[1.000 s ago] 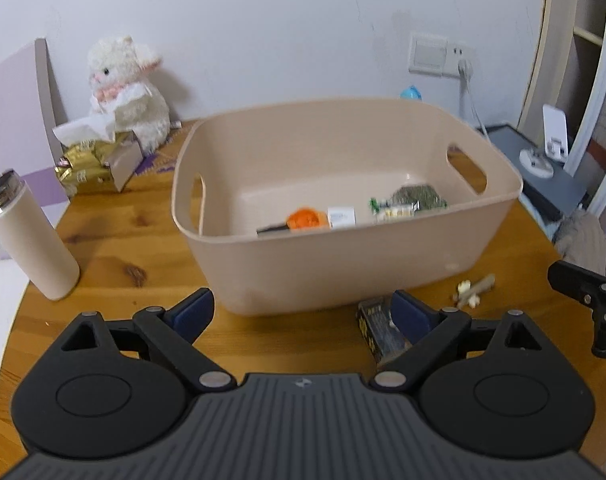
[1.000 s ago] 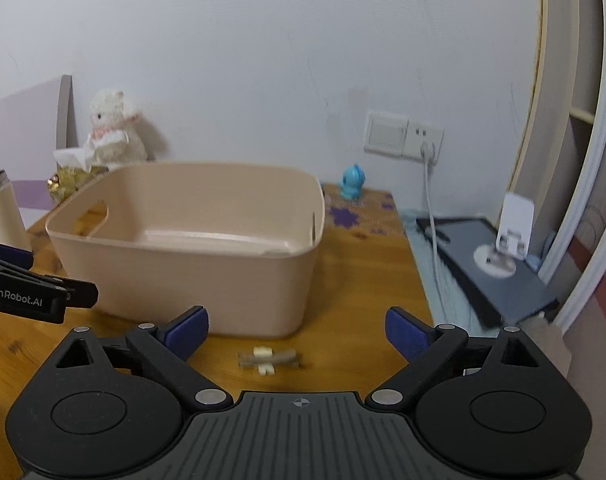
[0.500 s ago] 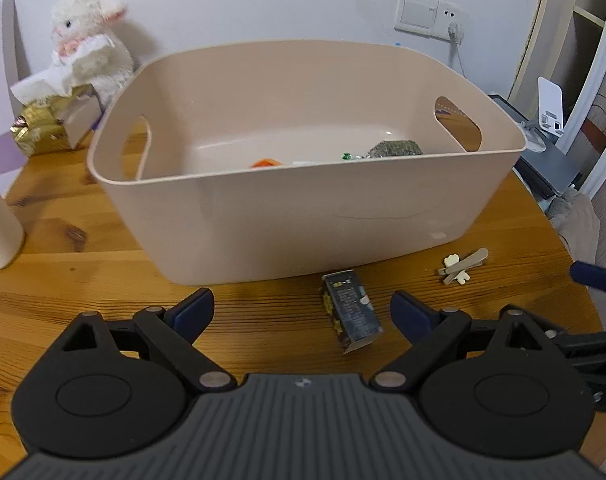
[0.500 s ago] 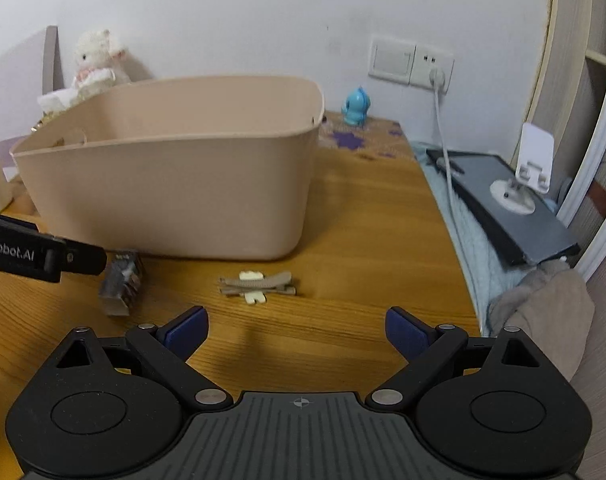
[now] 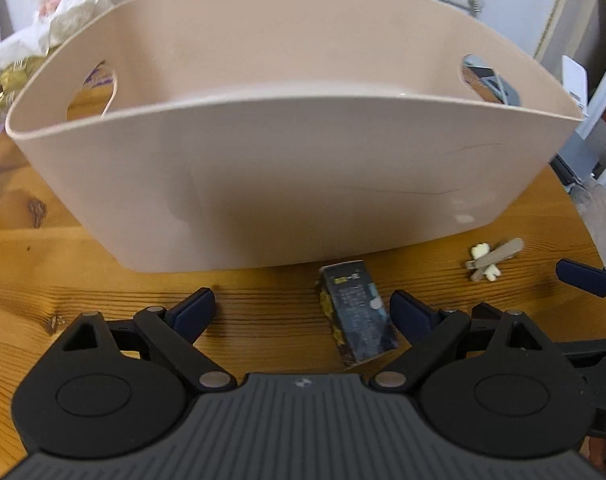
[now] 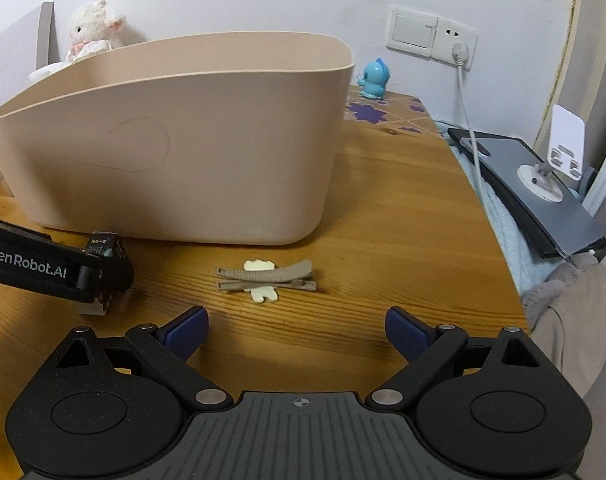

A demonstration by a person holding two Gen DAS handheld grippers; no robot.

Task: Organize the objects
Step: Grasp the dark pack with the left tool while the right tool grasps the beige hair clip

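Where basket (image 5: 287, 184) blocks, blue figurine (image 6: 375, 79) shows rightside.

Dark small box (image 5: 357, 316) lying flat, hair clips (image 6: 266, 275) beside, beige tub (image 5: 287, 176) behind

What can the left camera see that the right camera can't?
Only the left wrist view shows the bin's two handle holes and the gold wrapper. Only the right wrist view shows the blue toy, the wall socket and the grey stand. Both show the beige bin, the dark box, the hair clip and the plush lamb.
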